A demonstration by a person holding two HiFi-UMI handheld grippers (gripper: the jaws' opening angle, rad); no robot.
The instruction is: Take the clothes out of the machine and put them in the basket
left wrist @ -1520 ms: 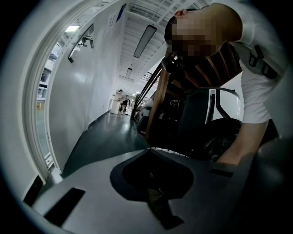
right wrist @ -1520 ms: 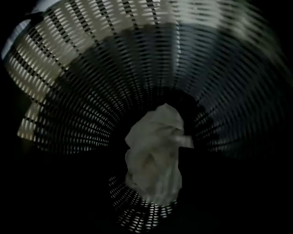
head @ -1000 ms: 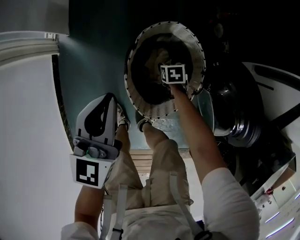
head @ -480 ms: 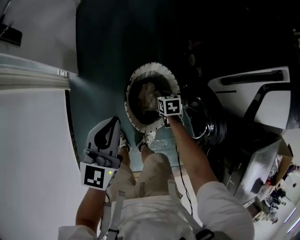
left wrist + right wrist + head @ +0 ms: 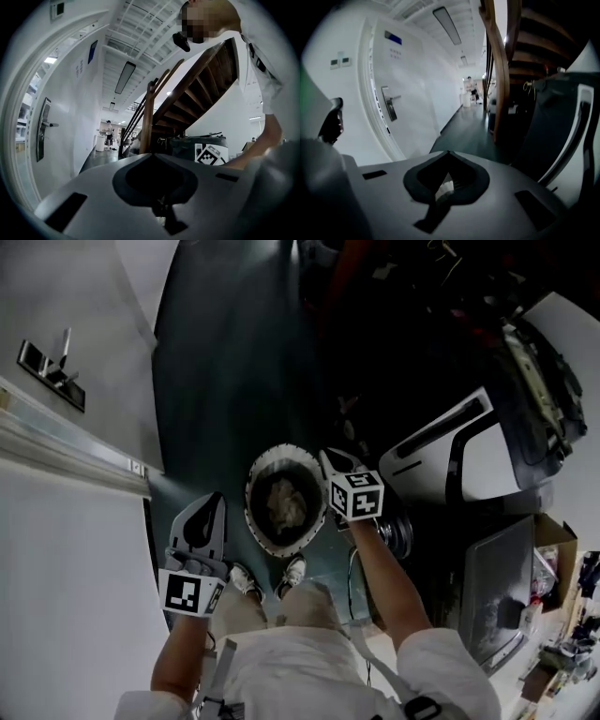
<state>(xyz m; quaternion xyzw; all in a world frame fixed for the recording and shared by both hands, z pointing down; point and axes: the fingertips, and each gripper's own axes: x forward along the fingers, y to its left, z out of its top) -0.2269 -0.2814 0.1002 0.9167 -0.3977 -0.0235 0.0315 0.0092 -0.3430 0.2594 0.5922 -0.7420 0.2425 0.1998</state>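
Now both empty. Left gripper [image 5: 214, 504] fingers [image 5: 93, 197] squeezed together, right gripper [image 5: 329, 461] fingers [image 5: 525, 187] too. Clothes [image 5: 284, 502] sit in basket [image 5: 253, 523] on floor [image 5: 206, 409], by feet [image 5: 293, 570]. Good next try: turn to machine [image 5: 487, 460], open fingers wide first, reach deep, pinch thick bit of cloth.

Looking along our right gripper [image 5: 447, 154] we've got its jaws closed together, a white door [image 5: 412, 93] with a handle [image 5: 390, 107] on the left, a wooden stair post [image 5: 499, 70] and a dark hallway floor [image 5: 464, 133] ahead.
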